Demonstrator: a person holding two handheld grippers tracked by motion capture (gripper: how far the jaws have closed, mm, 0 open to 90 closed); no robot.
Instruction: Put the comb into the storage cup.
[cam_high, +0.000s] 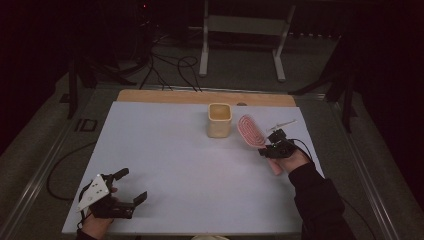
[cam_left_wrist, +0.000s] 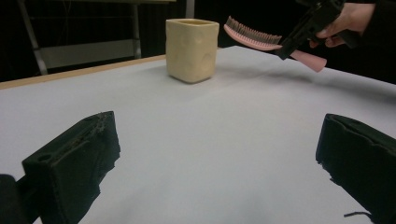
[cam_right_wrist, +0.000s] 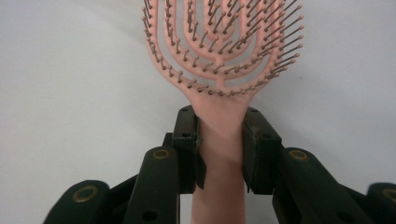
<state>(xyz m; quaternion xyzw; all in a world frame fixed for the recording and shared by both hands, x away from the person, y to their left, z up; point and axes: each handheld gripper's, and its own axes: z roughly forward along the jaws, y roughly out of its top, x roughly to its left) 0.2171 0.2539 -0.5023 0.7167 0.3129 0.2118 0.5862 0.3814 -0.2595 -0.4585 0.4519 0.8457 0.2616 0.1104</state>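
The work surface was a white matte sheet (cam_high: 190, 165) laid over a table whose light wooden edge (cam_high: 165, 96) showed as a strip along the far side. Around it the room was dark: grey floor, black cables (cam_high: 170, 67) trailing on the floor beyond the table, and the pale metal legs of a frame (cam_high: 204, 45) standing farther back.

A cream-yellow, square-sided cup with rounded corners (cam_high: 219, 120) stood upright near the far middle of the sheet, its mouth open upward.

Just to its right, the pink plastic vented hairbrush with dark-tipped bristles (cam_high: 250, 131) was held off the sheet, apart from the cup. Its long axis ran from the handle at the near right toward the head at the far left, the head pointing toward the cup and the bristles facing up. The right gripper (cam_high: 270, 149) was clamped on the handle just below the head, one jaw pressed to each side, as the right gripper view showed (cam_right_wrist: 219, 149).

The left gripper (cam_high: 131, 186) rested at the near left corner of the sheet, its jaws spread wide apart with nothing between them, well away from cup and brush.

No brand, label or writing could be read on anything.
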